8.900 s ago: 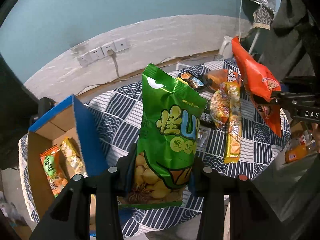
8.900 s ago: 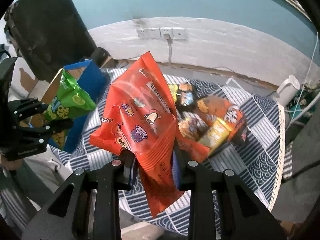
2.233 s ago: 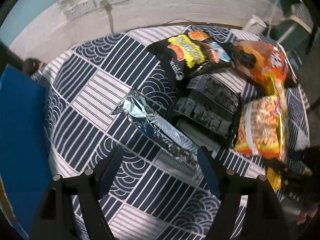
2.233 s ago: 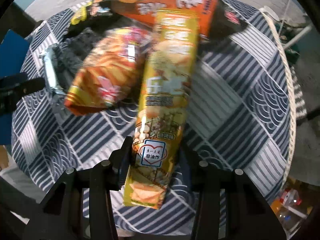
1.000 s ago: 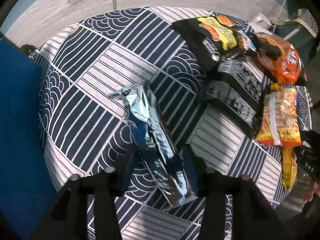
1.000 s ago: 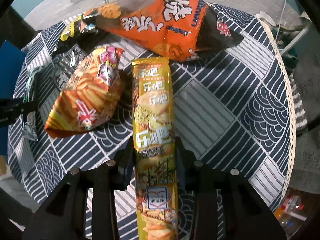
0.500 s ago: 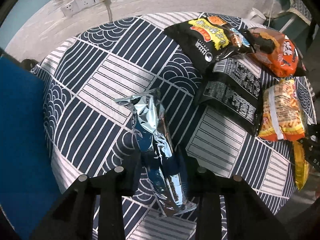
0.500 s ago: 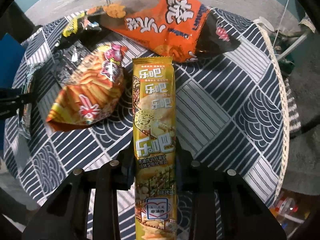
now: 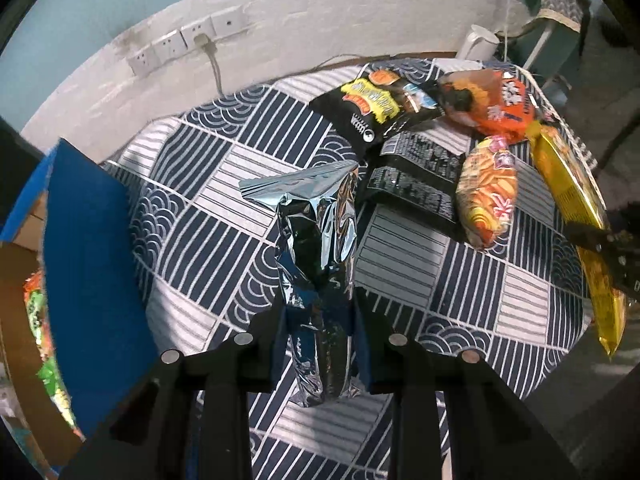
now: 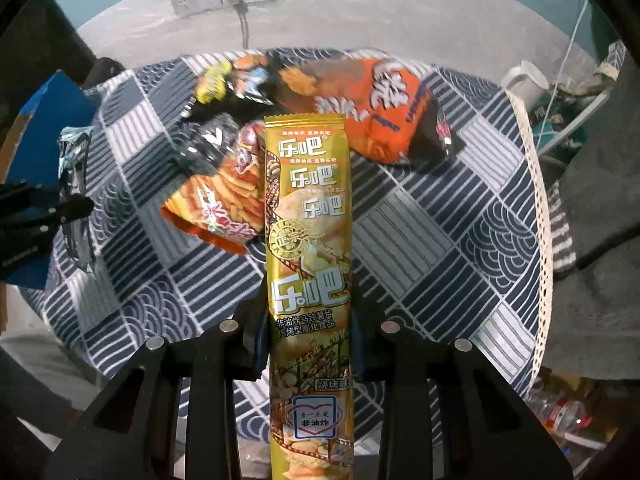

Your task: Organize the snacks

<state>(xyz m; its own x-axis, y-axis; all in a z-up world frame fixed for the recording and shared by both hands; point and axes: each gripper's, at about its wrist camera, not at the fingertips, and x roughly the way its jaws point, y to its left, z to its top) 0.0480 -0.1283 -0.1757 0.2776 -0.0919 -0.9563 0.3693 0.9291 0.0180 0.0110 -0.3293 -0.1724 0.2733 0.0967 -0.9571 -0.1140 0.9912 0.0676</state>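
My left gripper (image 9: 318, 316) is shut on a silver foil snack bag (image 9: 316, 248) and holds it upright above the patterned table (image 9: 208, 220). My right gripper (image 10: 310, 324) is shut on a long yellow chip pack (image 10: 308, 240), lifted off the table; the pack also shows in the left wrist view (image 9: 576, 208). On the table lie an orange-yellow snack bag (image 9: 486, 194), black snack bags (image 9: 416, 176) and a big orange bag (image 10: 372, 108). A blue cardboard box (image 9: 88, 264) with green snacks inside stands at the left.
The wall with sockets (image 9: 188, 42) is behind the table. A white kettle (image 10: 524, 82) stands at the far right edge. Bottles (image 10: 560, 412) lie on the floor at the right. The left gripper shows in the right wrist view (image 10: 36, 216).
Both grippers have risen and tilted up with their packs: the silver bag and the yellow pack are now clear of the table. The wall has come into view.
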